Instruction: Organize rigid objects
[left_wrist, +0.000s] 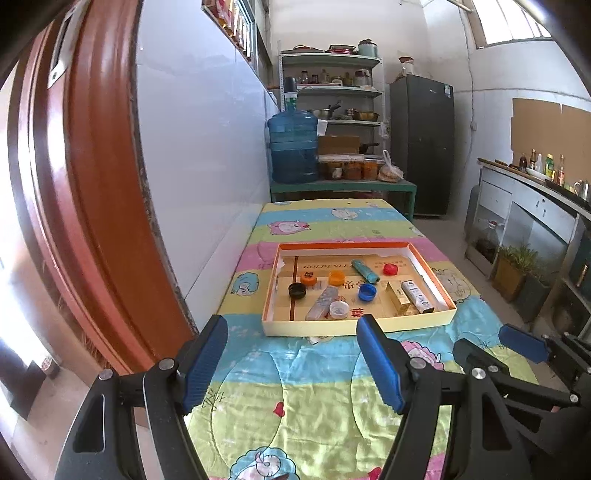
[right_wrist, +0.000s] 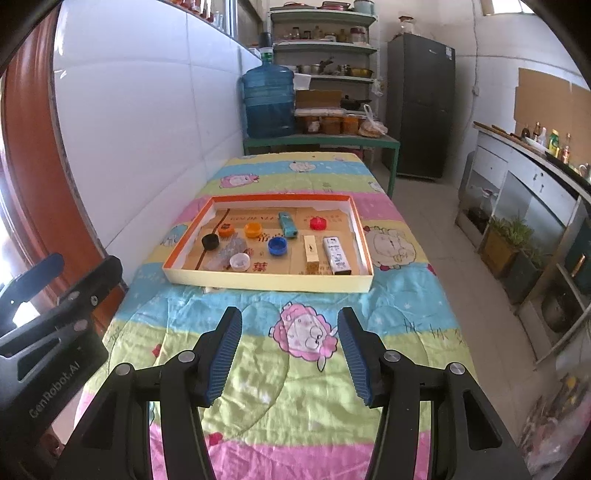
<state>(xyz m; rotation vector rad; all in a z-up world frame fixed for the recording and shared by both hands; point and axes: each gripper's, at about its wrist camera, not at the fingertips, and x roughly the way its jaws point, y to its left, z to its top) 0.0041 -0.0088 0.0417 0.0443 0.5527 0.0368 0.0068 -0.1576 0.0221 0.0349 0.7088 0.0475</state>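
Observation:
A shallow cardboard box lid (left_wrist: 354, 326) (right_wrist: 266, 282) lies on the quilt-covered table. In it are several bottle caps: black (left_wrist: 297, 290) (right_wrist: 210, 241), orange (left_wrist: 336, 277) (right_wrist: 252, 229), blue (left_wrist: 367, 292) (right_wrist: 277, 246), red (left_wrist: 390, 269) (right_wrist: 318, 223), white (left_wrist: 339, 309) (right_wrist: 239, 261). A teal tube (left_wrist: 365, 270) (right_wrist: 287, 224), a clear wrapper (left_wrist: 322, 302), a gold box (left_wrist: 397, 298) (right_wrist: 312, 253) and a white box (left_wrist: 417, 296) (right_wrist: 336, 255) lie there too. My left gripper (left_wrist: 291, 360) is open and empty before the lid. My right gripper (right_wrist: 290, 356) is open and empty, farther back.
The cartoon quilt (right_wrist: 295, 369) covers the table. A white tiled wall (left_wrist: 199, 147) and a red door frame (left_wrist: 85, 184) run along the left. Beyond the table stand a blue water jug (left_wrist: 293, 147), shelves and a dark fridge (left_wrist: 423, 147). A counter (right_wrist: 535, 177) is at the right.

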